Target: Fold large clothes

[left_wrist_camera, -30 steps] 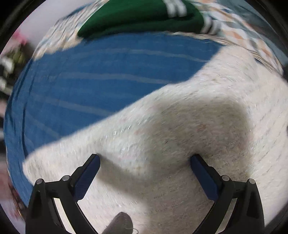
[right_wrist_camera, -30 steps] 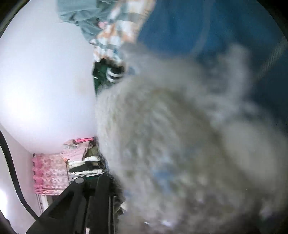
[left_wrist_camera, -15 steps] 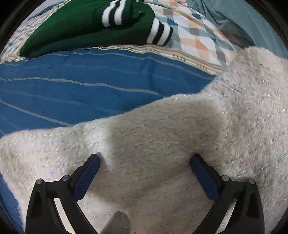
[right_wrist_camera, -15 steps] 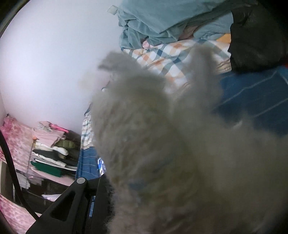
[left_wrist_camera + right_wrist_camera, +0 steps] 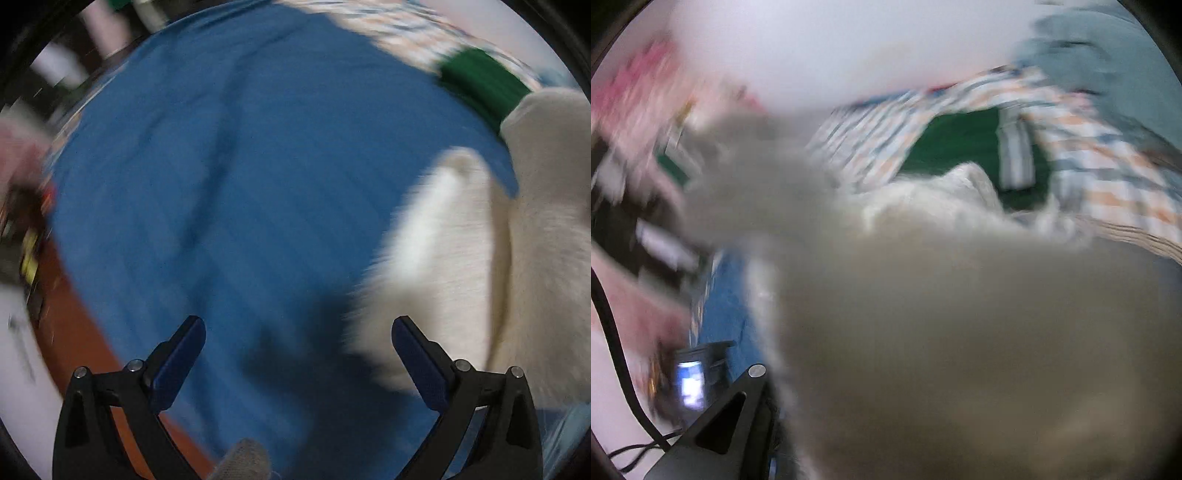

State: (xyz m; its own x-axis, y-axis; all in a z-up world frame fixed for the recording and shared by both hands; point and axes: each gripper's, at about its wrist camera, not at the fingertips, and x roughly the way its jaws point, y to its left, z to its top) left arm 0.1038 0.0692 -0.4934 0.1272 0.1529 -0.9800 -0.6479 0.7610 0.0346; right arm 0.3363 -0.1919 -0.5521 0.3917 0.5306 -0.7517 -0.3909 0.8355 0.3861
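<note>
Two tools work here, and they stand very differently. The left tool (image 5: 297, 343) has its blue pads spread wide with nothing between them, over a blue bedspread (image 5: 258, 184) that covers the bed. The right tool (image 5: 764, 406) shows only one dark finger at about 7 o'clock in its view; thick cream fabric fills the lens right in front of it, so the fabric seems held there, but I cannot tell whether the fingers are together or apart.

The task's thing is a fluffy cream sweater (image 5: 480, 258). In the left view it lies at 3 o'clock, bunched and partly raised off the bedspread, just beside the right-hand pad. In the right view it spreads from the centre to 5 o'clock, heavily blurred. Behind it, toward 1 o'clock, a green garment (image 5: 960, 147) rests on a checked cloth (image 5: 1108, 177).

My judgement: the knit is soft, thick and limp, light for its bulk, and will sag and stretch wherever it hangs free. Its fuzzy pile should grip the pads well. The sensible hold is a hem or shoulder edge, pinching a full fold of knit, not loose fluff.
</note>
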